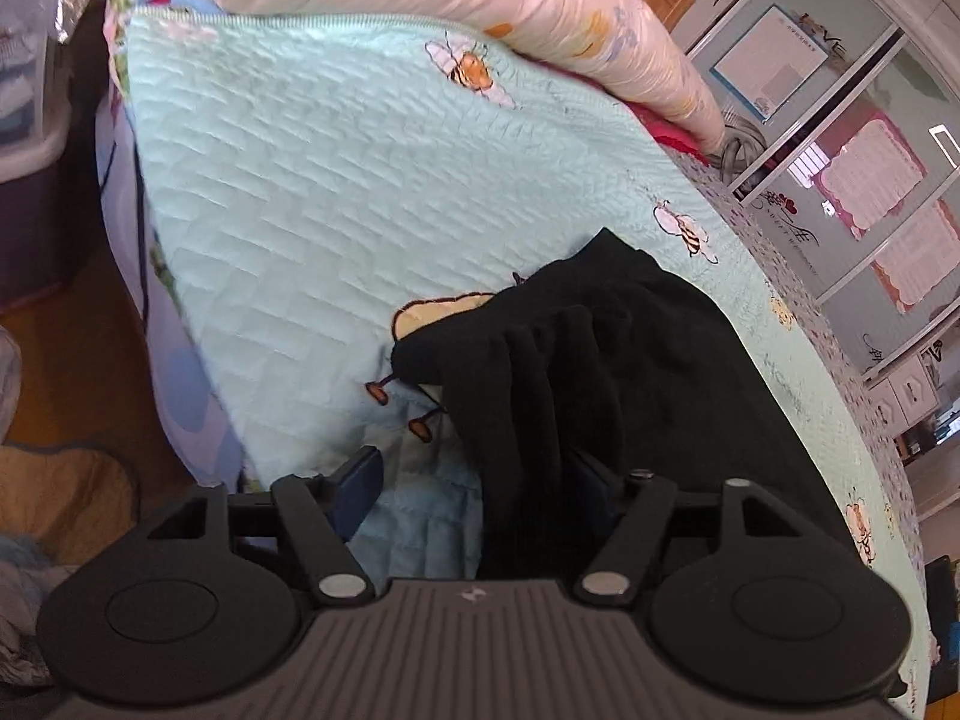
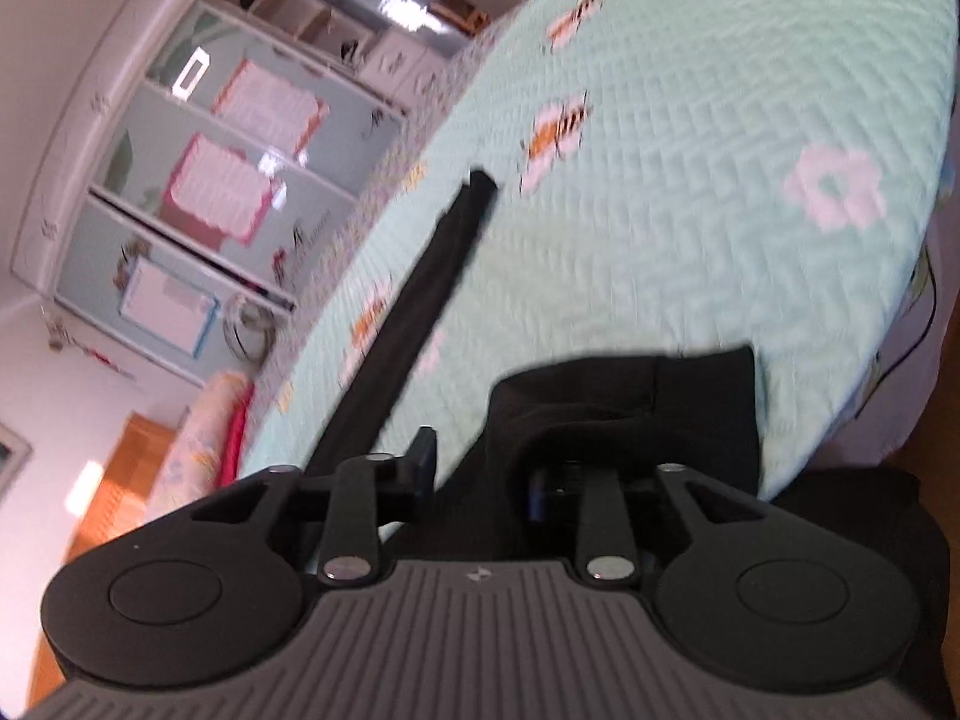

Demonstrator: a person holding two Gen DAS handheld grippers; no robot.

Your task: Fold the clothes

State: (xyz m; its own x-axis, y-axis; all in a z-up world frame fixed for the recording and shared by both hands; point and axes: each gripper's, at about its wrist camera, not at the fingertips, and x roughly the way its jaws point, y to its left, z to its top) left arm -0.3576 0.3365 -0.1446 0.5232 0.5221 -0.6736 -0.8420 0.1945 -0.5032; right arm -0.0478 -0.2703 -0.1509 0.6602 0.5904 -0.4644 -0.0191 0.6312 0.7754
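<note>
where black garment (image 1: 600,360) nears quilt (image 1: 312,192) edge, left hand-held gripper (image 1: 474,480) gaping

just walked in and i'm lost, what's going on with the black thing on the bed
A person is working on a black garment with a handheld claw in each hand, on a mint quilt with bee prints spread over the bed. The left claw looks open, with bunched black cloth lying between its fingers. The right claw also sits in black fabric, and a narrow black strip stretches away across the quilt. The garment is still rumpled, not folded yet.
</note>
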